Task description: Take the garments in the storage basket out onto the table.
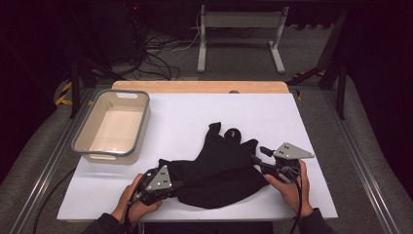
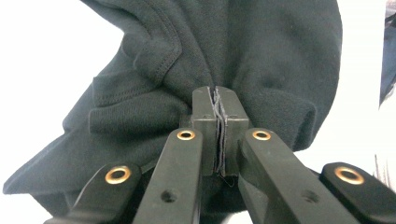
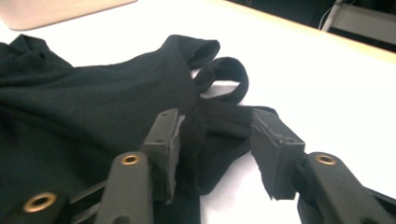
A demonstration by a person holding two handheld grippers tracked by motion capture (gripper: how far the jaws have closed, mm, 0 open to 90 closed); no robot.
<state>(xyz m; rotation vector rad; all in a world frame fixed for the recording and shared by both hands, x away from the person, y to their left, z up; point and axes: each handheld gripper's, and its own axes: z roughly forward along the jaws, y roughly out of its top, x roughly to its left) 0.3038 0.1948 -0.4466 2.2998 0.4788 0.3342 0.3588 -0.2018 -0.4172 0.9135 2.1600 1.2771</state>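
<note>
bin (image 1: 113, 124): grey-rimmed, beige, far-left on bench (image 1: 185, 109) | floor beyond: cables (image 1: 156, 51), white stand (image 1: 241, 29)

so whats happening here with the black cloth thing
A person is working a black garment on a white table with a handheld claw in each hand. The left claw is shut on a fold of the fabric at the garment's left edge. The right claw is open, its jaws straddling the fabric at the right edge without pinching it. A beige bin sits empty at the table's far left, apart from the garment.
</note>
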